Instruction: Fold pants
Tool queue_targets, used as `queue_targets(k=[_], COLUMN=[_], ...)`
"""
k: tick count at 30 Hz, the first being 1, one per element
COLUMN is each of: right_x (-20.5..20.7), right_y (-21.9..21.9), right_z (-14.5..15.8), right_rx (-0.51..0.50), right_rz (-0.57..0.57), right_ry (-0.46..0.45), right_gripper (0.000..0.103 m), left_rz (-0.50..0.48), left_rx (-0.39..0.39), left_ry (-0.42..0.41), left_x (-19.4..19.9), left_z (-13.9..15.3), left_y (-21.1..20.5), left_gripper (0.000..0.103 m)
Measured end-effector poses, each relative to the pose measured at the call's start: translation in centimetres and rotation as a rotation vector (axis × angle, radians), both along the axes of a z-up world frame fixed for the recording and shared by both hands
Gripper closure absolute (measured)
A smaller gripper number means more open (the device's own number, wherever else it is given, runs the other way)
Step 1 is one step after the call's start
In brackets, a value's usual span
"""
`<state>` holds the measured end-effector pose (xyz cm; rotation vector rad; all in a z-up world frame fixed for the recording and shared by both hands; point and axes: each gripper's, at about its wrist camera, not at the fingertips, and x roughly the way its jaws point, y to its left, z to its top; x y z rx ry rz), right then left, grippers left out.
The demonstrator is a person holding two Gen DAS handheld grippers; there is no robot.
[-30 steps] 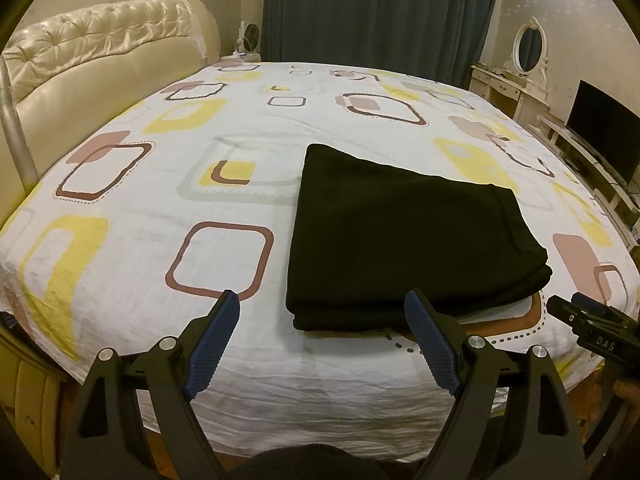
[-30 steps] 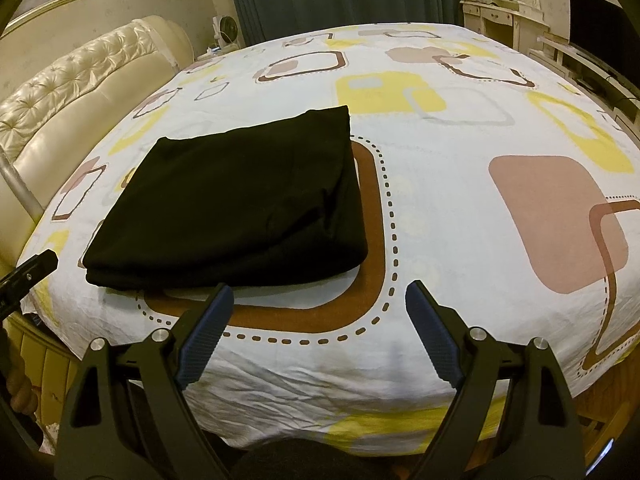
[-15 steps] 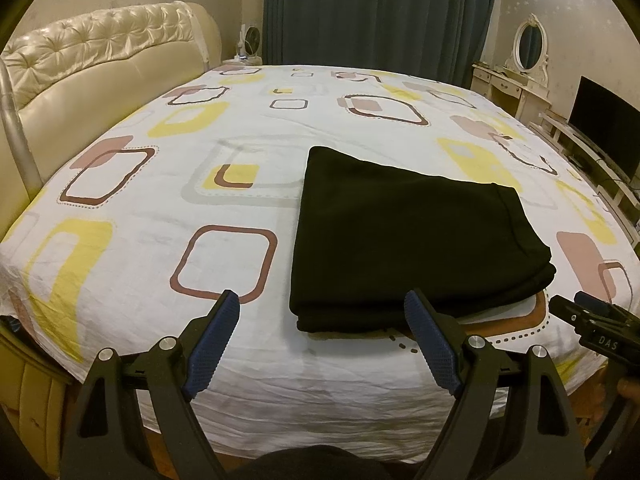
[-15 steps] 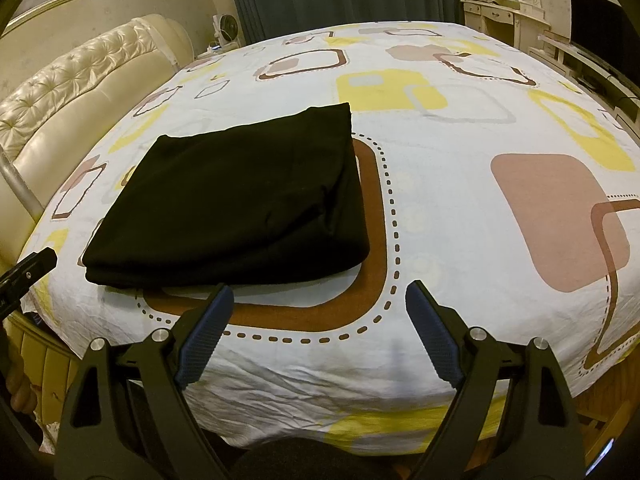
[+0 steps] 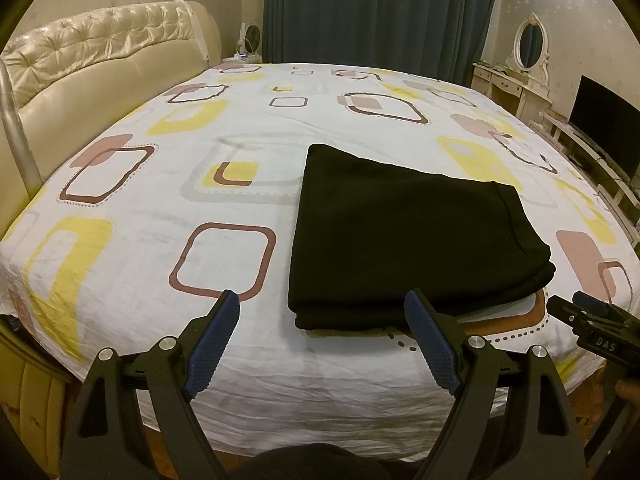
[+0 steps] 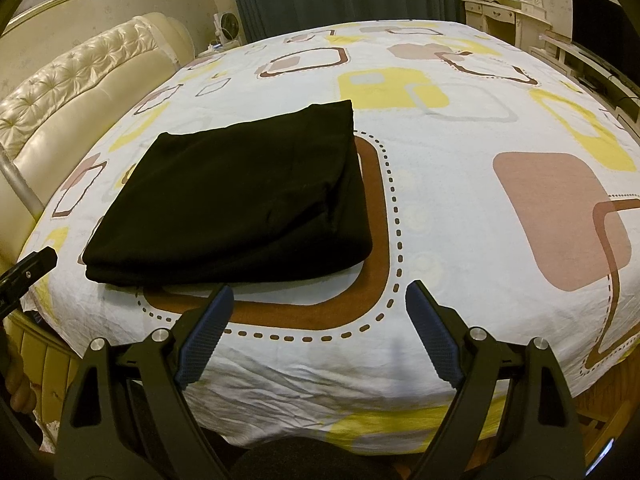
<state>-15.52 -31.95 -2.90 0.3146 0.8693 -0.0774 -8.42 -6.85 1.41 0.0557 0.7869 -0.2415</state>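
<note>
Black pants [image 5: 404, 240] lie on the bed [image 5: 160, 216], folded into a flat, thick pile with about 3 or 4 layers showing at the near edge. They sit close to the near side of the bed, partly on a big brown shape printed on the sheet [image 6: 460, 208]. The edges look neat and no leg sticks out.

I think the folding is done, or almost done. Nothing holds the cloth now.

Left tool [image 5: 322, 340] is wide and has nothing in it. It hangs over the near edge of the bed, just in front of the near left corner of the pile, not touching it. Right tool [image 6: 318, 332] is wide too, with nothing in it. It hangs over the brown shape, just off the near right corner of the pile. Each tool's tip peeks into the side of the other's view.

If 1 more fold is wanted, both tools would need to come down to the near corners, pinch all the layers together, and lift them over to the far edge. If not, the tools can just back away.

Behind the bed are a padded headboard [image 5: 100, 68], dark curtains [image 5: 380, 12] and a mirror [image 5: 530, 40].
</note>
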Motion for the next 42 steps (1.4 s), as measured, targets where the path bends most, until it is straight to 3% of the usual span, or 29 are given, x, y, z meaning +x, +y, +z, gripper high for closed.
queue_targets(k=[25, 30, 35, 37, 40, 42], right_x=[0.4, 0.5, 0.4, 0.6, 1.3, 2.8], right_y=[0.0, -0.1, -0.1, -0.4, -1.3, -2.6], right_z=[-0.6, -0.6, -0.6, -0.6, 0.3, 1.4], right_rx=[0.001, 0.002, 0.011, 0.047, 0.081, 0.077], right_rz=[0.022, 0.030, 0.042, 0.044, 0.049, 0.049], right_ry=[0.013, 0.009, 0.004, 0.010, -0.002, -0.033], right_gripper=[0.015, 0.015, 0.015, 0.015, 0.015, 0.012], left_rz=[0.003, -0.009, 0.011, 0.017, 0.073, 0.103], left_rx=[0.025, -0.062, -0.142, -0.106, 0.033, 0.104], left_ry=[-0.002, -0.045, 0.016, 0.017, -0.049, -0.066], left_x=[-0.2, -0.6, 0.9, 1.6, 3.5, 6.7], left_z=[0.0, 1.2, 2.2, 2.3, 2.6, 2.2], left_y=[-0.5, 0.0, 2.0, 2.4, 3.1, 4.2], left_gripper=[0.019, 0.012, 0.012, 0.012, 0.012, 0.012])
